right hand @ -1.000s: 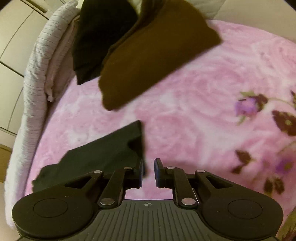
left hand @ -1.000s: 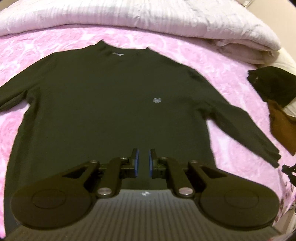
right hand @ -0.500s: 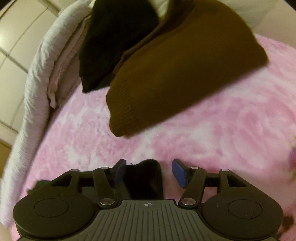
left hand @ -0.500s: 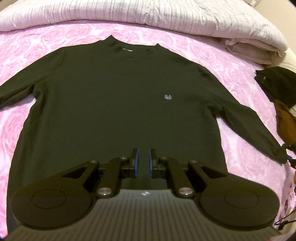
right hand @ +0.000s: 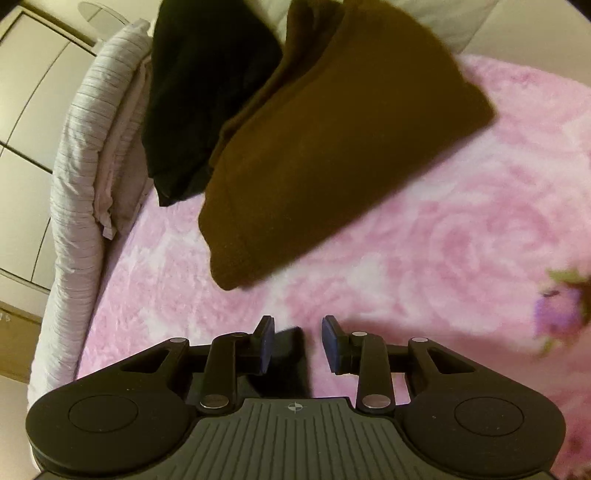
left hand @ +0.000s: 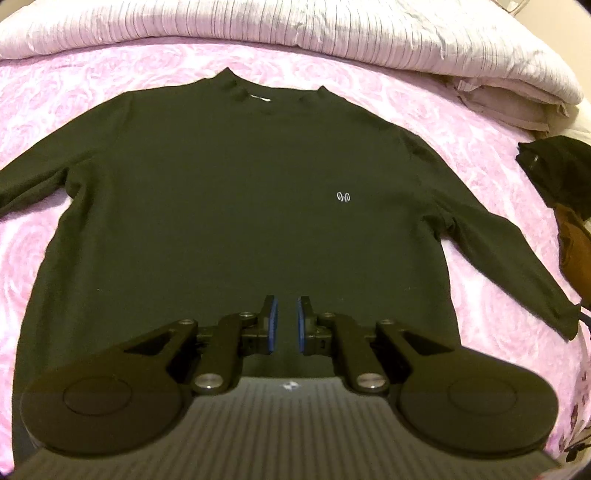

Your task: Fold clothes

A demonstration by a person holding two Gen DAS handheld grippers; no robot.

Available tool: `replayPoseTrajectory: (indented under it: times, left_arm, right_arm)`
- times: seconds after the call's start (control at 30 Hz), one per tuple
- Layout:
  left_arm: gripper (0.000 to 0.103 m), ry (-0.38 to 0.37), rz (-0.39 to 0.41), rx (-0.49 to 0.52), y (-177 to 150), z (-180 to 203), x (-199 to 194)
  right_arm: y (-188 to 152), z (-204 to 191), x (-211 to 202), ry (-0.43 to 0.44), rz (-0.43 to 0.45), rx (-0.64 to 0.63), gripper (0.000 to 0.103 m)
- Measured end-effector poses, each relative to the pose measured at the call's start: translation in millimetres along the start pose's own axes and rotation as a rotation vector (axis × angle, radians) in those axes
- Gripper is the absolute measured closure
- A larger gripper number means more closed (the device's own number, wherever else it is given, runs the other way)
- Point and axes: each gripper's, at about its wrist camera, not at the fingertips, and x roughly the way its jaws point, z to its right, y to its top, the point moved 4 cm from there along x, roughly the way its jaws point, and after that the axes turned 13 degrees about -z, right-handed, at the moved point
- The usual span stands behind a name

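Left claw a little apart over black sweater; right claw wide apart around sleeve cuff on pink bed

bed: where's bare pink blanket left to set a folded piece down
Free: the pink rose-print blanket right of the folded brown knit, and the strip between the spread dark long-sleeved sweater's collar and the rolled white duvet. Crowded: the far right corner, with folded black garment.

One dark green sweater, one black garment, one brown garment, two tongs.
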Motion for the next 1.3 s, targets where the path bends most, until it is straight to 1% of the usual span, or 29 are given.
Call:
replayPoseTrajectory:
  times: [0.1, 0.13, 0.17, 0.2, 0.27, 0.33, 0.43, 0.53, 0.57, 0.6, 0.63, 0.67, 0.7, 0.73, 0.8, 0.87, 0.9, 0.93, 0.97, 1.03, 1.1, 1.17, 1.23, 1.3]
  left_arm:
    - [0.096, -0.011, -0.004, 0.015, 1.6, 8.5, 2.7]
    - [0.096, -0.012, -0.004, 0.026, 2.1, 11.9, 2.6]
    - [0.096, -0.012, -0.003, 0.035, 3.0, 14.4, 1.9]
    - [0.096, -0.011, -0.001, 0.044, 4.0, 16.7, 1.2]
    - [0.096, -0.008, 0.013, 0.044, 7.0, 16.3, -1.6]
    - [0.096, -0.004, 0.031, 0.037, 10.4, 13.6, -4.4]
    - [0.096, 0.001, 0.031, 0.016, 13.0, 8.7, -2.8]
    - [0.096, 0.012, 0.026, 0.017, 10.6, 8.7, -1.8]
    - [0.096, 0.013, 0.023, 0.016, 9.0, 8.0, -1.9]
    - [0.096, 0.013, 0.021, 0.015, 7.3, 7.3, -2.1]
    - [0.096, 0.014, 0.018, 0.013, 5.5, 6.6, -2.2]
    - [0.096, 0.013, 0.014, 0.006, 3.6, 5.3, -1.8]
    - [0.096, 0.011, 0.010, -0.001, 1.7, 4.1, -1.5]
    - [0.096, 0.010, 0.008, -0.007, 0.0, 3.2, -1.1]
    - [0.096, 0.008, 0.006, -0.013, -2.5, 2.2, -1.2]
    - [0.096, 0.004, 0.009, -0.015, -4.2, 1.8, -2.2]
    - [0.096, 0.002, 0.013, -0.015, -4.7, 1.1, -3.6]
    - [0.096, 0.001, 0.017, -0.017, -5.6, -1.0, -4.8]
    - [0.096, 0.000, 0.021, -0.019, -6.6, -3.2, -6.2]
    - [0.096, 0.001, 0.030, -0.040, -10.3, -13.3, -11.1]
    - [0.096, 0.001, 0.038, -0.061, -14.1, -23.3, -15.9]
    - [0.096, 0.001, 0.038, -0.089, -20.3, -36.7, -19.1]
    - [0.096, 0.004, 0.029, -0.119, -28.1, -52.7, -20.0]
    - [0.096, 0.007, 0.025, -0.149, -36.0, -69.7, -21.8]
  right_arm:
    - [1.1, -9.9, 24.8, -0.058, -0.067, -0.042, 0.071]
    - [-0.6, -16.9, 27.6, -0.084, -0.068, -0.096, 0.074]
    - [-2.3, -24.2, 28.9, -0.122, -0.070, -0.167, 0.098]
    - [-3.8, -31.0, 29.2, -0.155, -0.064, -0.233, 0.098]
    - [-5.0, -41.5, 20.5, -0.170, 0.013, -0.325, 0.099]
    - [-1.2, -47.5, 4.5, -0.160, 0.128, -0.357, 0.099]
    - [4.0, -23.6, 5.8, -0.158, 0.122, -0.218, 0.098]
    - [8.9, 0.3, 7.0, -0.156, 0.116, -0.080, 0.098]
    - [8.8, 7.3, 5.8, -0.149, 0.117, -0.038, 0.095]
    - [1.9, 10.3, -1.2, -0.117, 0.126, -0.017, 0.089]
    - [-5.7, 10.7, -5.2, -0.095, 0.117, -0.007, 0.073]
    - [-15.1, 10.6, -8.1, -0.068, 0.103, 0.006, 0.054]
    - [-25.0, 10.2, -10.6, -0.042, 0.089, 0.016, 0.046]
    - [-35.5, 8.5, -10.7, -0.026, 0.071, 0.017, 0.044]
    - [-49.7, 2.6, -6.8, -0.015, 0.027, -0.004, 0.044]
    - [-54.9, -7.1, 1.1, -0.038, 0.024, -0.034, 0.045]
    - [-55.8, -11.3, 4.3, -0.044, 0.031, -0.049, 0.048]
    - [-56.0, -14.6, 7.7, -0.045, 0.031, -0.061, 0.088]
    - [-53.5, -15.1, 11.6, -0.034, 0.005, -0.065, 0.099]
    - [-55.2, -22.0, 12.1, -0.075, -0.015, -0.093, 0.099]
    - [-62.3, -22.7, -1.2, -0.155, -0.003, -0.110, 0.099]
    - [-71.2, -15.8, -12.1, -0.221, -0.006, -0.087, 0.099]
    - [-81.3, -9.8, -8.1, -0.289, -0.023, -0.082, 0.099]
    - [-83.9, -15.6, -9.7, -0.355, -0.005, -0.092, 0.099]
